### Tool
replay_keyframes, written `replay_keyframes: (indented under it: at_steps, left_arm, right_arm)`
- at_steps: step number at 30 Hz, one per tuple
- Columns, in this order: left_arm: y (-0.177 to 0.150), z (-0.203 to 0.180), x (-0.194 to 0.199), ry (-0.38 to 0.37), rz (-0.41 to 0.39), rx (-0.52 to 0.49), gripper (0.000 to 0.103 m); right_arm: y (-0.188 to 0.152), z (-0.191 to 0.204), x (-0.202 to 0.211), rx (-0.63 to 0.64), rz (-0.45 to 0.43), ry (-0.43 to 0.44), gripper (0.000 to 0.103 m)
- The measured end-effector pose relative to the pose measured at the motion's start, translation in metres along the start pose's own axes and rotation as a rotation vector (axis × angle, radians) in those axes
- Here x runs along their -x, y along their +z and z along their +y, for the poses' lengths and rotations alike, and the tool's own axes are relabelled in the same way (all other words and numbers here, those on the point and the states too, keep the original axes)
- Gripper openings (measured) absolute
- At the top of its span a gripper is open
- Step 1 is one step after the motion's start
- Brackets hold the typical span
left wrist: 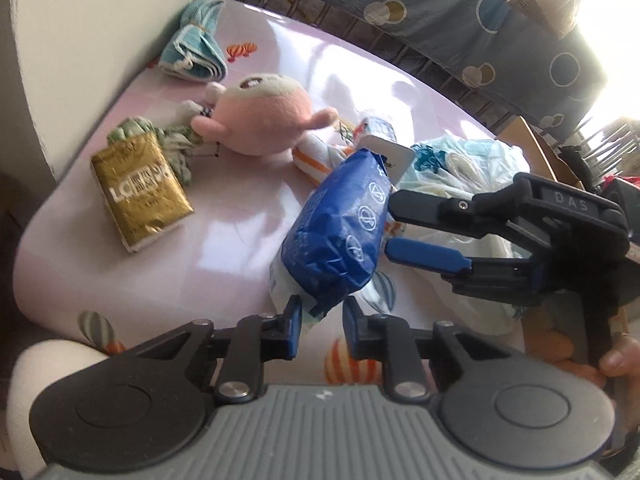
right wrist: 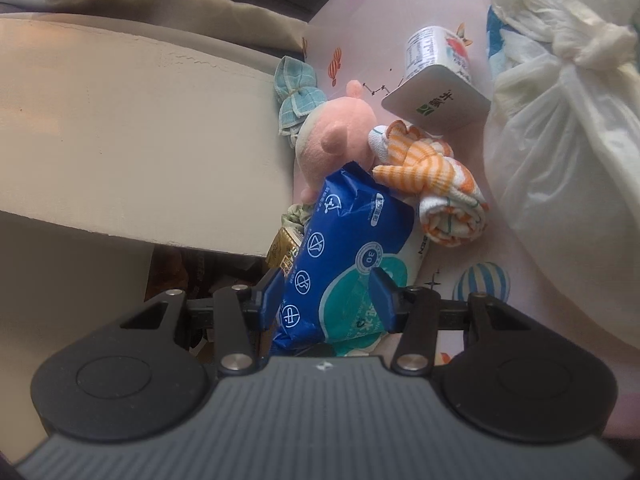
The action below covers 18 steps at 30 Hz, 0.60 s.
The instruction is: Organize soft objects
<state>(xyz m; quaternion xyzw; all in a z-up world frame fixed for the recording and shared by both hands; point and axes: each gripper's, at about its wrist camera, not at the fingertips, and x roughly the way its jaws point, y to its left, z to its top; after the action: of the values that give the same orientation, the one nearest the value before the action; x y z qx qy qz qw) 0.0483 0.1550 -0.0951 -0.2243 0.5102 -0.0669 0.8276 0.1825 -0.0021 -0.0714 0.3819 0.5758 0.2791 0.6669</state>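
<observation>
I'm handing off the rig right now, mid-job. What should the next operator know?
Right gripper: shut on the blue wipes pack, held on end.
Left gripper: jaws narrow around the pack's lower end; firm grip unclear.
On the table: pink plush, teal cloth, gold packet, orange striped cloth, milk carton, white bag.
Done: pack gripped.
Left: place it, sort the other soft items.
</observation>
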Motion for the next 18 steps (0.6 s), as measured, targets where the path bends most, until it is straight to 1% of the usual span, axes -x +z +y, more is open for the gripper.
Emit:
replay_keyframes:
  at_steps: [2,7,10,14,18]
  left_arm:
    - [-0.004,-0.002,-0.007,-0.031,0.024,0.02,0.02]
    - [-0.014,-0.015,-0.013,-0.022,0.038,-0.023,0.021]
    - [-0.02,-0.021,-0.006,-0.007,0.022,-0.066,0.027]
    - [-0.026,-0.021,0.009,0.034,-0.002,-0.133,0.046]
    - [-0.027,-0.022,0.023,0.111,-0.038,-0.21,0.048]
  right_arm:
    - [-0.001,-0.005,0.009,-0.008,-0.014,-0.001,0.047]
    - [-0.004,-0.015,0.03,-0.019,-0.042,-0.008,0.047]
    - [-0.004,-0.019,0.036,-0.024,-0.054,-0.011,0.047]
    - [-0.006,-0.021,0.039,-0.027,-0.058,-0.016,0.047]
    - [-0.006,-0.022,0.031,-0.033,-0.053,-0.019,0.047]
